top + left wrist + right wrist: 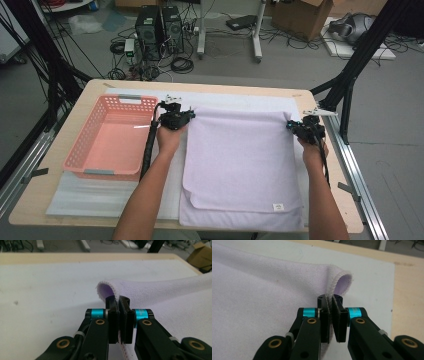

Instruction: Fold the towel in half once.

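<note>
The lilac towel [240, 165] spreads over the counter [50, 200], its near edge cut off below, while the left gripper [189, 115] and right gripper [291, 125] each pinch a far corner between closed fingers [124, 315], beside a pink basket [112, 137].

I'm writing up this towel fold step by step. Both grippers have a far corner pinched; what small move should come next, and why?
Probably lift both corners a little and draw them toward the near edge. The left gripper and right gripper are each shut on a far corner of the lilac towel, which otherwise lies flat on the white mat, its near part already folded. The pink basket waits at the left.
</note>
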A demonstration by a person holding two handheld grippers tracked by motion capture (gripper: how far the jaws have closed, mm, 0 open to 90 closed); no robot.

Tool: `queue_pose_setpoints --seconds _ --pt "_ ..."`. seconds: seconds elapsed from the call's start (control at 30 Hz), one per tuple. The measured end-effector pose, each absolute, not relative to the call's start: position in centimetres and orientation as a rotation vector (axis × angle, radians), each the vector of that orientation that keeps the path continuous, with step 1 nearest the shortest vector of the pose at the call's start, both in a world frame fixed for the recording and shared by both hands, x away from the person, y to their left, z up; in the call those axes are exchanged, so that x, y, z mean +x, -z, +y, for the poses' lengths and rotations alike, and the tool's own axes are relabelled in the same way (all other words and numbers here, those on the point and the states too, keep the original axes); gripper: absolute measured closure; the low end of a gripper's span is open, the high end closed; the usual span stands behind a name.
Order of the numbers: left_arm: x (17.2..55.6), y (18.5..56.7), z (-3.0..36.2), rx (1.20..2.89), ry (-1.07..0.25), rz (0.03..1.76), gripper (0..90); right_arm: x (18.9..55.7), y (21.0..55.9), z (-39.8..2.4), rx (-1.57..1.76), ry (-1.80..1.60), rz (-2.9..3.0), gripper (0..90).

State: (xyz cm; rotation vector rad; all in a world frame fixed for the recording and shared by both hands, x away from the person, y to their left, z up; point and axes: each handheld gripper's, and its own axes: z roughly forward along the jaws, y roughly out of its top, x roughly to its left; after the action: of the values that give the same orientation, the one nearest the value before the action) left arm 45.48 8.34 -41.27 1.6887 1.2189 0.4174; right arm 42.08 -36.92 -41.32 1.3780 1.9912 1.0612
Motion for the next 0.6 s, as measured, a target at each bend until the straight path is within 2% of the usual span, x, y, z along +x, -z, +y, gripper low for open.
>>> queue_pose_setpoints --seconds 0.23,0.4,0.43,0.5,0.57,0.6 --pt "47.8 41.2 8.7 1.676 -0.425 1.232 86.5 44.5 41.3 -36.6 1.396 -1.059 1.985 85.8" --pt "48.0 41.1 9.3 1.634 -0.405 1.181 85.5 45.6 40.7 -36.2 1.391 -1.066 1.970 84.8" --pt "47.9 41.2 9.2 1.653 -0.400 1.165 83.4 45.7 40.7 -36.1 1.411 -1.077 1.969 81.6" --pt "47.6 41.3 9.2 1.673 -0.375 1.143 70.6 45.6 40.6 -36.2 1.440 -1.084 1.946 72.0" --pt "47.1 41.2 8.9 1.685 -0.354 1.133 61.5 45.4 40.5 -36.3 1.458 -1.092 1.962 69.5" --pt "46.7 41.3 8.8 1.670 -0.366 1.115 60.4 45.3 40.4 -36.3 1.454 -1.090 1.976 69.2"
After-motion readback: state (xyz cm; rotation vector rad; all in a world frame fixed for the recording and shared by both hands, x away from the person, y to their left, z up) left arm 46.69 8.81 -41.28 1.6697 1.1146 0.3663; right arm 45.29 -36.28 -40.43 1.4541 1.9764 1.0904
